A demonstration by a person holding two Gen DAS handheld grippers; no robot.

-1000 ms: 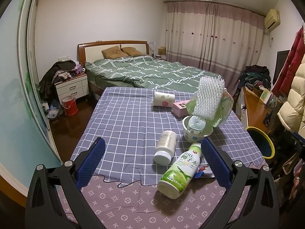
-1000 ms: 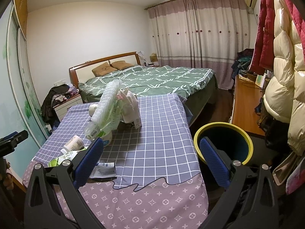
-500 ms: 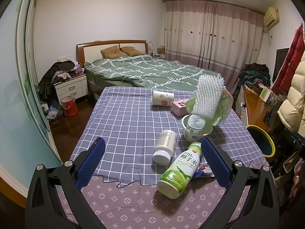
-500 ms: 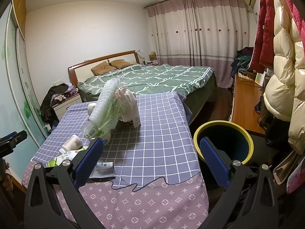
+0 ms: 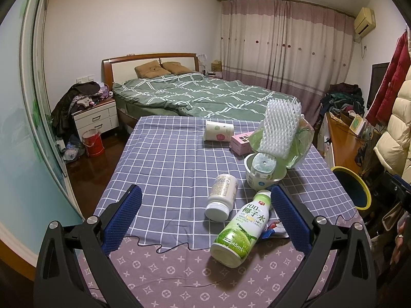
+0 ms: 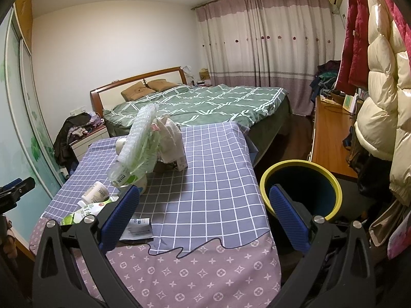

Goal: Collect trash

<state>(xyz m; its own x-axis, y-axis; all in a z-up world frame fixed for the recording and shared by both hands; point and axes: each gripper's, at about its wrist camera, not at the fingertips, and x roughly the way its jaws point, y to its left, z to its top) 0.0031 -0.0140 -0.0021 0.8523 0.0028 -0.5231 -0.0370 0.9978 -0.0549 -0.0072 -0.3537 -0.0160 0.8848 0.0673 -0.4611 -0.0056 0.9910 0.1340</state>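
Observation:
Trash lies on the checked tablecloth [image 5: 167, 164]. A green coconut-water bottle [image 5: 240, 231] lies on its side beside a white jar [image 5: 222, 193]. Behind them stands a white bowl [image 5: 262, 172] with a cup, bubble wrap [image 5: 281, 128] and green plastic. Further back are a paper cup [image 5: 219, 131] and a pink box [image 5: 241, 142]. My left gripper [image 5: 205, 220] is open, above the near table end, with the bottle between its fingers' line of sight. My right gripper [image 6: 203, 213] is open and empty at the table's right corner, near the yellow-rimmed bin [image 6: 300, 190].
A flat wrapper [image 6: 138, 228] lies near the table's front edge. The bin also shows at the right of the left wrist view [image 5: 354, 187]. A bed [image 5: 195, 95] stands behind the table, a wooden desk [image 6: 331, 138] and hanging coats [image 6: 380, 89] at the right.
Both views have shifted only slightly; the left gripper has edged a little toward the table. Nothing on the table has moved.

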